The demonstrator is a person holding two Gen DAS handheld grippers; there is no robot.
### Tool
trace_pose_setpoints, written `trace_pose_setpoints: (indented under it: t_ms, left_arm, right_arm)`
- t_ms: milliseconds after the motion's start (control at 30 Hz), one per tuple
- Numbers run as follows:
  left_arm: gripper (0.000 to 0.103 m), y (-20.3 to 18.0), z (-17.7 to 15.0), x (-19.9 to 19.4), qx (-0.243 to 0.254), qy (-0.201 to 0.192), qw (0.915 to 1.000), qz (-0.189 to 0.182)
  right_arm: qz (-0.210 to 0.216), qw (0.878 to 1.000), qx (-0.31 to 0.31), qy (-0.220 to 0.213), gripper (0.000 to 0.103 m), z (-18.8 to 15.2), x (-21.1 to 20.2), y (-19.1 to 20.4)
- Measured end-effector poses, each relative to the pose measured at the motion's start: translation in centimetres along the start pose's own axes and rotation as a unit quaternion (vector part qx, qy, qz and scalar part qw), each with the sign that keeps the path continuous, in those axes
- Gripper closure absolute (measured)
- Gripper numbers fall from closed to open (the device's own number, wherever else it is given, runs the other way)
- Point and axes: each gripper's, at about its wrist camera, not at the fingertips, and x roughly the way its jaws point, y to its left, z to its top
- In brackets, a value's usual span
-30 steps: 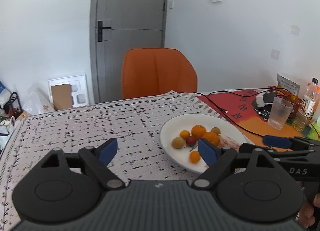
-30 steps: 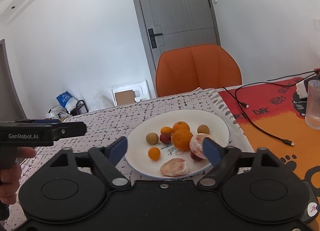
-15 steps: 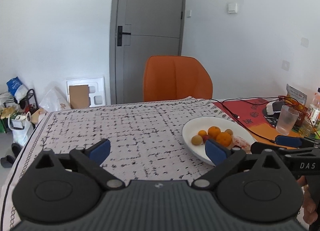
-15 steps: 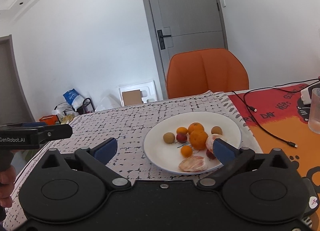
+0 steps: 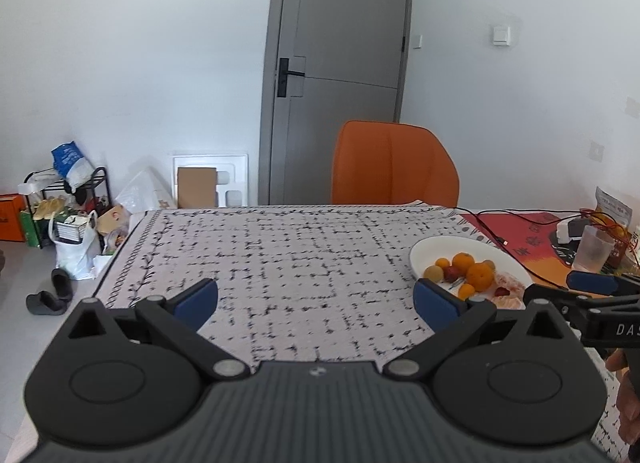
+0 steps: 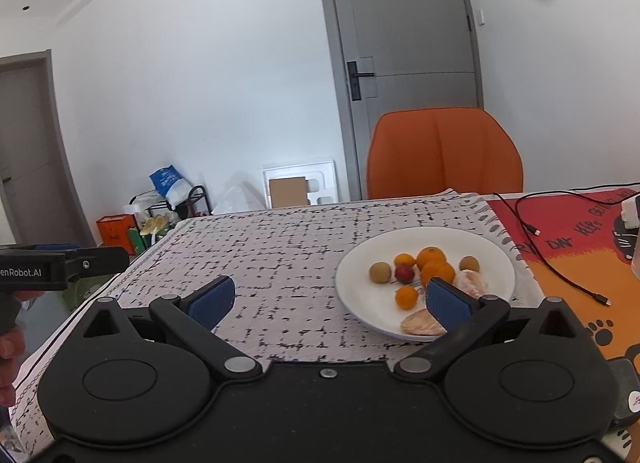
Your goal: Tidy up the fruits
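Oranges (image 6: 437,267), kumquats and peeled segments crowd my white plate (image 6: 496,249) on the patterned tablecloth (image 6: 288,259); both my left gripper (image 5: 316,301) and right gripper (image 6: 329,299) gape, holding nothing.

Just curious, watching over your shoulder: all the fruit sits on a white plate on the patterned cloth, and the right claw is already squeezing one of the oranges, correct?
Not quite. The right claw is open and holds nothing; its blue pads sit wide apart above the patterned cloth, as the right wrist view shows. The fruit, oranges included, does lie on the white plate.
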Motion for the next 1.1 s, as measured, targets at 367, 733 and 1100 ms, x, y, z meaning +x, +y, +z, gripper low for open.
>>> trace_pose_setpoints:
  t_ms: [367, 733, 1100]
  left_arm:
    - [0.0, 1.7, -1.1, -2.4, -0.006, -0.005, 0.9998, 0.016]
    - [0.0, 1.9, -2.3, -4.2, -0.013, -0.007, 0.9995, 0.026]
    - [0.0, 2.2, -4.0, -4.5, -0.015, -0.002, 0.9996, 0.026]
  right_arm:
    - [0.011, 1.0, -0.013, -0.002, 0.0, -0.8, -1.4, 2.1]
    - [0.019, 1.0, -0.015, -0.006, 0.0, -1.2, -2.7, 3.1]
    - [0.018, 1.0, -0.008, 0.006, 0.0, -2.5, -2.5, 3.2]
